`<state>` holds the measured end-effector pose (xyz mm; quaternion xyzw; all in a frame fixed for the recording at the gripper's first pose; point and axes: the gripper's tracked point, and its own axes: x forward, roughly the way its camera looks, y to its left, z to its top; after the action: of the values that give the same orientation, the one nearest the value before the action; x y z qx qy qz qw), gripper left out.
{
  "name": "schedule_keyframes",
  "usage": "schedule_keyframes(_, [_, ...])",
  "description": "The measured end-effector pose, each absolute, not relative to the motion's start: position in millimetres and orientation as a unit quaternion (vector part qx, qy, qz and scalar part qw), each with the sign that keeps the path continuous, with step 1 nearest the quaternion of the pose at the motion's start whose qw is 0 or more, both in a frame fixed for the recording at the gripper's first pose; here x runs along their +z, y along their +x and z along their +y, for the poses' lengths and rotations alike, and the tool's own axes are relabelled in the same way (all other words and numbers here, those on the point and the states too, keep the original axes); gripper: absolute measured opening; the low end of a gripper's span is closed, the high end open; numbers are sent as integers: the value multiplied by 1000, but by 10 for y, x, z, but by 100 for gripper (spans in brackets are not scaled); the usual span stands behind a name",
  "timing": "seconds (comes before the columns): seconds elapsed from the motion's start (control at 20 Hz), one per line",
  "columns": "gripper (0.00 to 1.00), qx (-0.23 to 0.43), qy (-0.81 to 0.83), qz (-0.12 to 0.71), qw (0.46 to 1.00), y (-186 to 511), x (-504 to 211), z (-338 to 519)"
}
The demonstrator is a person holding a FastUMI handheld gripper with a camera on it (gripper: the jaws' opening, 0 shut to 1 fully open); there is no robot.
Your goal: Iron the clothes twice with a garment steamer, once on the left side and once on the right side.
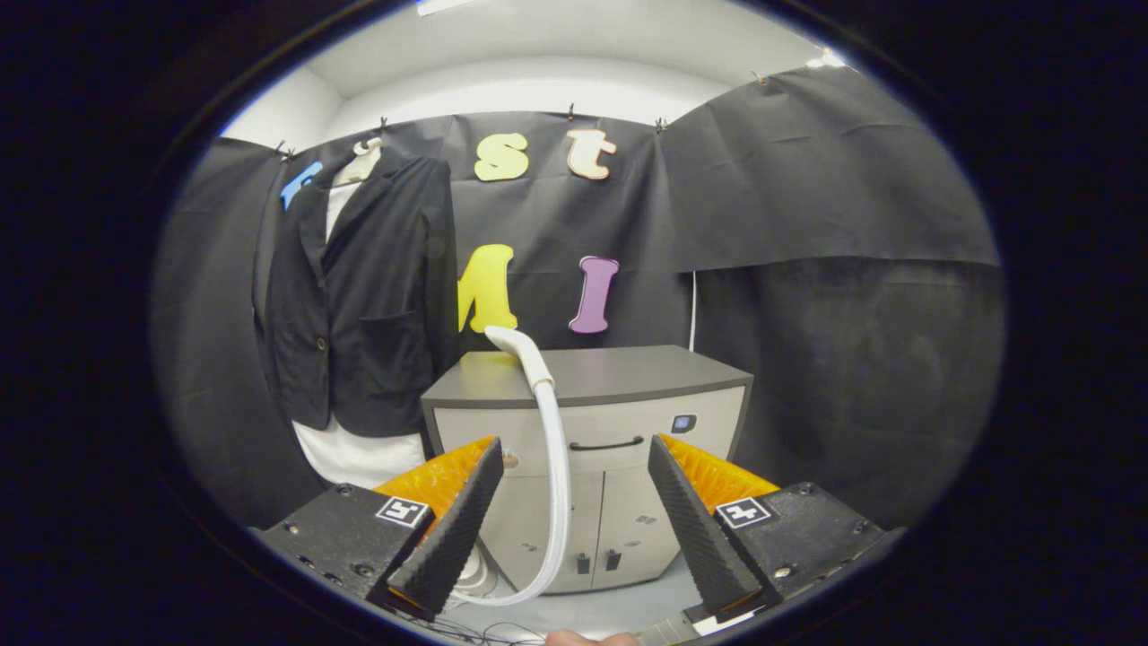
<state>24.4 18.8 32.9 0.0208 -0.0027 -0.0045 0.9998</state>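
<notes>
The fingers (574, 449) are held wide apart, with nothing gripped between them. In the gap between them, and beyond, a grey cabinet (592, 404) is seen, with a dark handle (606, 443) across its drawer front and two doors below. A white steamer hose (558, 467) rises from the floor near the left finger, runs up in front of the cabinet and ends in the steamer head (513, 342), which is rested over the cabinet's top front edge, well beyond the fingertips. A round base (475, 574) is partly seen just behind the left finger, at the hose's lower end. Further off, beyond the left finger, a dark jacket (368, 296) is hung on a hanger (363, 157) against the booth wall, over a white garment (359, 453) whose hem shows beneath it. The jacket is just beside the cabinet's left side.
</notes>
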Motion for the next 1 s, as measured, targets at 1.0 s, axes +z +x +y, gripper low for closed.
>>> schedule_keyframes(1.0, [100,134,3,132,982,2362,1119,586])
